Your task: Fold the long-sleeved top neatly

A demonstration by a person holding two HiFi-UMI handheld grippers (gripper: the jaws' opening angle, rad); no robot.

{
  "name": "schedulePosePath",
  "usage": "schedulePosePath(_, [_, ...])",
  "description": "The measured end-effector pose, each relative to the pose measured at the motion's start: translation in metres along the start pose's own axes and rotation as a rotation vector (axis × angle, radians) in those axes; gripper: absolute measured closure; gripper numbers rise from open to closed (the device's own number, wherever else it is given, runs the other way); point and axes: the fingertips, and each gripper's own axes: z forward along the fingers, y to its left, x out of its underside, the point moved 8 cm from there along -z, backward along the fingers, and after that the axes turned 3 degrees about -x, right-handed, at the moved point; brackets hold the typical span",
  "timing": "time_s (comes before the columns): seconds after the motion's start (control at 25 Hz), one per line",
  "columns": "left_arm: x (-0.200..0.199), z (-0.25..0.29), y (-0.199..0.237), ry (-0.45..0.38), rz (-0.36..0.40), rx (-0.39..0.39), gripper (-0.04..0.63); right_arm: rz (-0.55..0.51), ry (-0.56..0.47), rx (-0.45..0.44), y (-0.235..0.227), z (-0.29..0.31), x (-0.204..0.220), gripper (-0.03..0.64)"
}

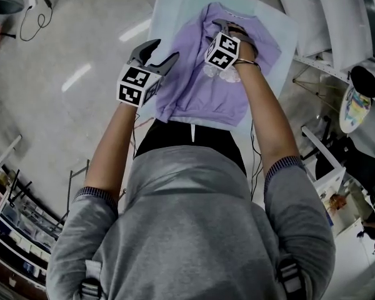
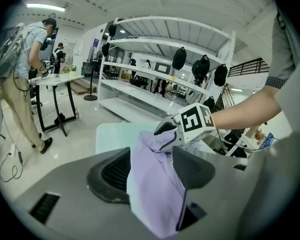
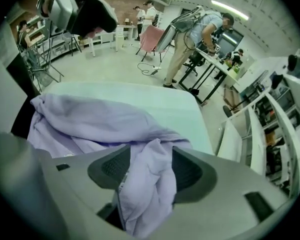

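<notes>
The lilac long-sleeved top (image 1: 200, 86) lies bunched on a pale green table (image 1: 175, 5) in front of me. In the head view my left gripper (image 1: 165, 49) is at the top's left edge with its jaws apart. In the left gripper view, lilac cloth (image 2: 155, 184) hangs in the gap of the left gripper (image 2: 152, 166), and the ribbed left pad (image 2: 112, 174) shows bare. My right gripper (image 1: 232, 30) points steeply down over the middle of the top. Its jaws (image 3: 150, 169) stand apart, with a loose fold of the top (image 3: 145, 184) between them.
White shelving racks (image 1: 325, 17) stand to the table's right, with dark helmets hung on one (image 2: 180, 59). A person (image 2: 20, 69) works at a small table (image 2: 60, 81) across the floor. A cable (image 1: 34, 17) lies on the floor at the left. My own body is against the table's near edge.
</notes>
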Motion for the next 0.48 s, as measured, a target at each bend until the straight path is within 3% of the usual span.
schedulePosePath(0.12, [0.003, 0.001, 0.003, 0.007, -0.005, 0.000, 0.304, 0.039, -0.028, -0.009, 0.002, -0.009, -0.002, 0.313])
schedulePosePath(0.48, [0.026, -0.003, -0.010, 0.095, 0.033, 0.042, 0.304, 0.268, -0.181, 0.047, 0.015, -0.096, 0.005, 0.310])
